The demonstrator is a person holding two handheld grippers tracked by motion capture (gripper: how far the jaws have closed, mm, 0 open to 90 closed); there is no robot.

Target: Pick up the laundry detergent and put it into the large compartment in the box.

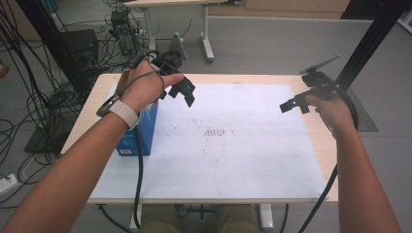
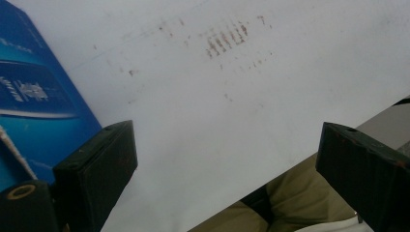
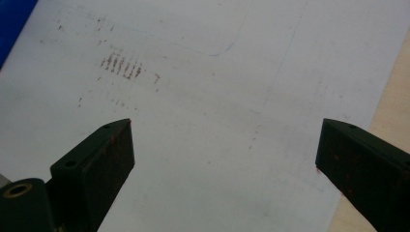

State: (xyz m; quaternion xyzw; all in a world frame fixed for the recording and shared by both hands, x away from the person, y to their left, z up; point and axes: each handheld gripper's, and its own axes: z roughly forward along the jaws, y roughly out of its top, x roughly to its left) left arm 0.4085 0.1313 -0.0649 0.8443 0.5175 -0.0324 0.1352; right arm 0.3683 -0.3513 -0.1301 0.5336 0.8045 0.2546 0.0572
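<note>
Pale wooden tabletop (image 1: 323, 145) carries a smooth white sheet (image 1: 233, 160) with rusty smudges. Left gripper (image 1: 183, 94), jaws apart, hovers beside a glossy blue box (image 1: 138, 138); right gripper (image 1: 294, 104) likewise gapes over bare sheet.

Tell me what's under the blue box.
The blue box rests on the white sheet covering the table. Whatever lies directly beneath the box is hidden by it.

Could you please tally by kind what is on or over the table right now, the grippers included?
Blue box: 1
White sheet covering the table: 1
Grippers: 2, the left gripper and the right gripper, both held above the sheet with jaws apart
Total: 4
</note>
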